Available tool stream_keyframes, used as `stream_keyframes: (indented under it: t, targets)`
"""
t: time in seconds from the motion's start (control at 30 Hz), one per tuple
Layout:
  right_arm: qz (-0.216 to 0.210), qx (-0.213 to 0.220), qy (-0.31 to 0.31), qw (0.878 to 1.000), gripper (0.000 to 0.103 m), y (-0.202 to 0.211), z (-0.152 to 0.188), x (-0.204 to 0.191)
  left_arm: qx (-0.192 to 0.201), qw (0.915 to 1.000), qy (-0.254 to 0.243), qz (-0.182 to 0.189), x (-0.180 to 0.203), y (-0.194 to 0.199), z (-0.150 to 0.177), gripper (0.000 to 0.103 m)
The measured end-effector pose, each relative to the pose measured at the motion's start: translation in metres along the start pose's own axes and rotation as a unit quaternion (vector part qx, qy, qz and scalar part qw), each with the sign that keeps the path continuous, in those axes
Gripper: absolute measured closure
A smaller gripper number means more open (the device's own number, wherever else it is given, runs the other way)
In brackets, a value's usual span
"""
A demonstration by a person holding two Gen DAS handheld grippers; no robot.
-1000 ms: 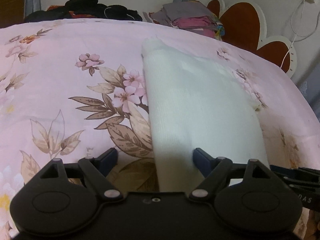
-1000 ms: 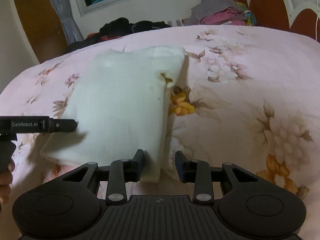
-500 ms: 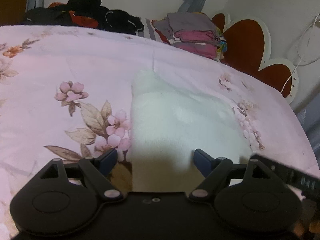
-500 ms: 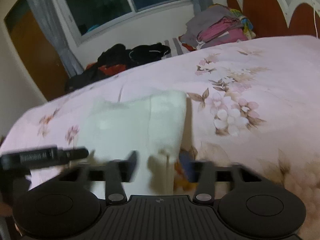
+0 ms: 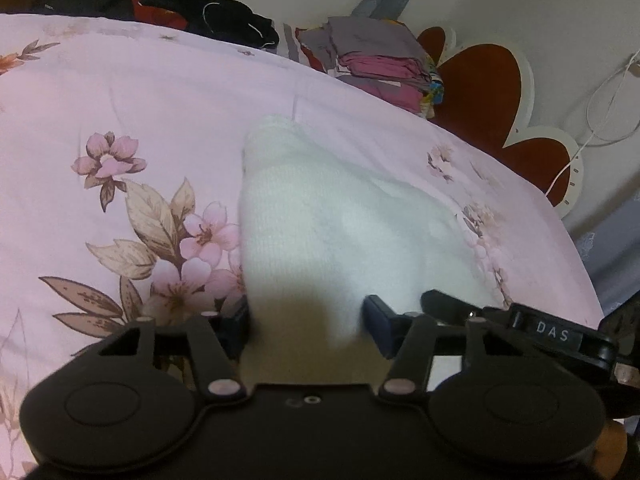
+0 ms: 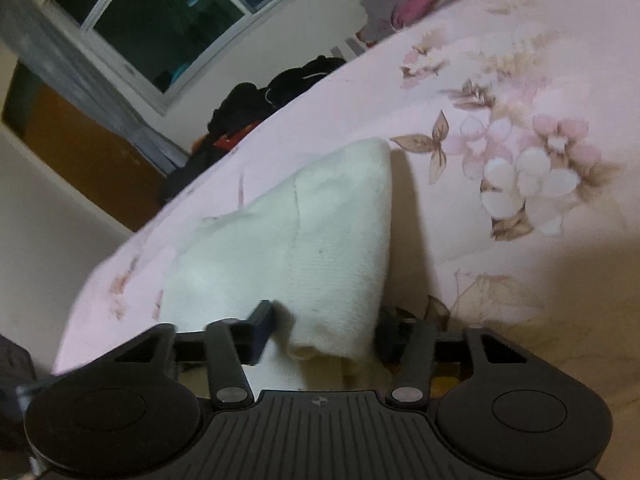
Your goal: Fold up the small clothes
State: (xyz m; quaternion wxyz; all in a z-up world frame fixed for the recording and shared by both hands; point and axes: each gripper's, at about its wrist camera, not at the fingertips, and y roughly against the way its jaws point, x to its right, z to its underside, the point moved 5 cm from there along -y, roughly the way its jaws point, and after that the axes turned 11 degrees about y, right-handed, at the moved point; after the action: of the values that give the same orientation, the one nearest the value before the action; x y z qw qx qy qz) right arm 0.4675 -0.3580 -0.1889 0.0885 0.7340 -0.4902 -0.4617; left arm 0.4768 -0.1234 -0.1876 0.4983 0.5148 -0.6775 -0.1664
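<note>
A white folded knit garment lies on the pink flowered bedsheet. Its near edge runs between the fingers of my left gripper. Those jaws are closing, and both pads touch the bunched cloth. In the left wrist view, the black body of the other gripper reaches in from the right, beside the same near edge. In the right wrist view the garment rises as a tilted fold. My right gripper is closing on its lower right corner, which is gathered between the pads.
A heap of dark clothes lies at the bed's far side. A stack of folded grey and pink clothes sits beside a red and white headboard. A window and an orange door stand behind.
Both grippers slid along the garment's near edge. The left jaws narrowed from wide open onto the cloth. The right jaws let go, opened, then narrowed on the corner again as that view rolled.
</note>
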Motion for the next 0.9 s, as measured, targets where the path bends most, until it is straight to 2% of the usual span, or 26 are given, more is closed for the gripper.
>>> stream_keyframes:
  t: [0.1, 0.23, 0.5, 0.73, 0.9]
  targets:
    - [-0.001, -0.002, 0.007, 1.0, 0.071, 0.003, 0.0, -0.002, 0.006, 0.9998, -0.019, -0.003, 0.009, 0.006, 0.0, 0.067]
    - [0.0, 0.014, 0.025, 1.0, 0.072, 0.011, -0.005, -0.017, 0.013, 0.9996, -0.024, -0.011, 0.015, 0.016, -0.004, 0.07]
    - [-0.043, 0.023, 0.054, 0.997, 0.073, 0.023, -0.011, -0.07, 0.051, 0.9972, -0.045, -0.03, 0.011, 0.066, -0.017, 0.07]
    - [-0.067, 0.023, 0.078, 0.994, 0.073, 0.005, 0.003, -0.152, 0.081, 0.9945, -0.051, -0.042, -0.033, 0.126, -0.036, 0.07]
    - [-0.065, 0.024, 0.086, 0.994, 0.073, -0.023, 0.029, -0.221, 0.089, 0.9943, -0.05, -0.033, -0.092, 0.167, -0.055, 0.07]
